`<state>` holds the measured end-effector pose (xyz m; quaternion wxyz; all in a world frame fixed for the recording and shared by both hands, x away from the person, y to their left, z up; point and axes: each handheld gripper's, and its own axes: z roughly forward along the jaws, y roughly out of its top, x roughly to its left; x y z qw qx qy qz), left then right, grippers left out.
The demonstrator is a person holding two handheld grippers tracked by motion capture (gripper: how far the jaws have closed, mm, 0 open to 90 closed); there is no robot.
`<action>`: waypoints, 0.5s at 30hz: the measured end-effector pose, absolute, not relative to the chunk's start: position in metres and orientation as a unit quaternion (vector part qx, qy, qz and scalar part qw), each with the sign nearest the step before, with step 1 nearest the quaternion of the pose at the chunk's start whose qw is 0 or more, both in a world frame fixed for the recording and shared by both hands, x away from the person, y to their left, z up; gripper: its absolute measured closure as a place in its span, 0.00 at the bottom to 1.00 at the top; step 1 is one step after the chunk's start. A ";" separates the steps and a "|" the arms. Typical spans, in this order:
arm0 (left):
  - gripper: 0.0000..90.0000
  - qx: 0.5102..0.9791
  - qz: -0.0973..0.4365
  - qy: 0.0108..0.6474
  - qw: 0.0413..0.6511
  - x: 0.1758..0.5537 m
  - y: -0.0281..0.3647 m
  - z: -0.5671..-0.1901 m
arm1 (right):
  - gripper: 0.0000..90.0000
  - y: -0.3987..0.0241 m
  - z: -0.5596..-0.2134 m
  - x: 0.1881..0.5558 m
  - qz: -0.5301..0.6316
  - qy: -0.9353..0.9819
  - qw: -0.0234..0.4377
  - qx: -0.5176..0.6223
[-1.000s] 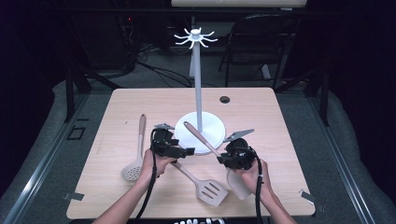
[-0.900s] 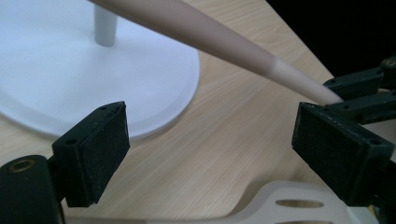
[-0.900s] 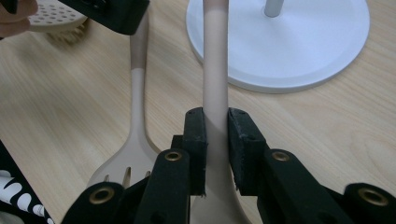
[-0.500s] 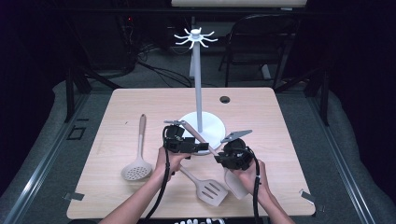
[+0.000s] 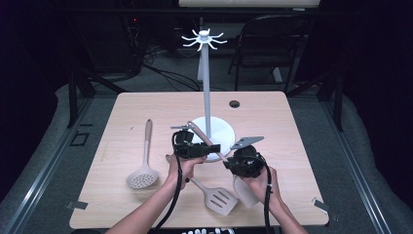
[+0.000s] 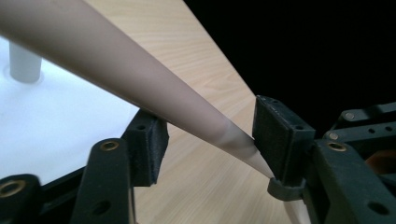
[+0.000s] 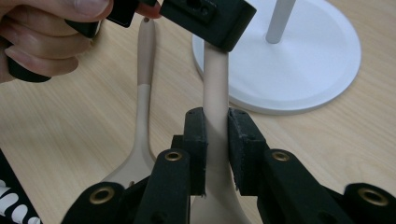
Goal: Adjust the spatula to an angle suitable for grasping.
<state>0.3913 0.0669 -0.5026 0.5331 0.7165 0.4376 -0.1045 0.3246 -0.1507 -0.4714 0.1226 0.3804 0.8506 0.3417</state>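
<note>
A pale wooden table (image 5: 292,126) is standing in a dark room, with cables and a chair behind it. A white hanging stand (image 5: 205,87) is rising from a round white base at about twelve o'clock from the two hands. At roughly nine o'clock from the base, a skimmer (image 5: 143,161) is lying flat, well apart from the grippers. At six o'clock from the base, a slotted spatula (image 5: 218,197) is lying on the wood between the person's forearms.

The right gripper (image 5: 233,165) is pinching the handle of a beige spoon (image 5: 204,141), whose handle is slanting up toward ten o'clock in the high view. In the right gripper view the right gripper (image 7: 216,144) has both pads pressing on the spoon's handle (image 7: 215,93), just above where it widens.

The left gripper (image 5: 207,148) is sitting at the spoon's handle, at about nine o'clock from the right one. In the left gripper view the left gripper (image 6: 208,140) has just been closing its jaws, with the handle (image 6: 140,88) passing between them. The right-hand pad (image 6: 280,135) is touching the handle; the other pad looks apart from it, so the jaws are standing half spread around it.
</note>
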 end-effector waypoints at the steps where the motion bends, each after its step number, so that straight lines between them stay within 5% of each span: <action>1: 0.54 0.714 -0.100 0.433 0.542 0.391 0.068 -0.501 | 0.87 -0.151 -0.471 0.324 0.345 0.849 0.125 0.381; 15: 0.71 0.704 -0.082 0.402 0.579 0.390 0.056 -0.480 | 0.87 -0.158 -0.465 0.323 0.362 0.837 0.160 0.378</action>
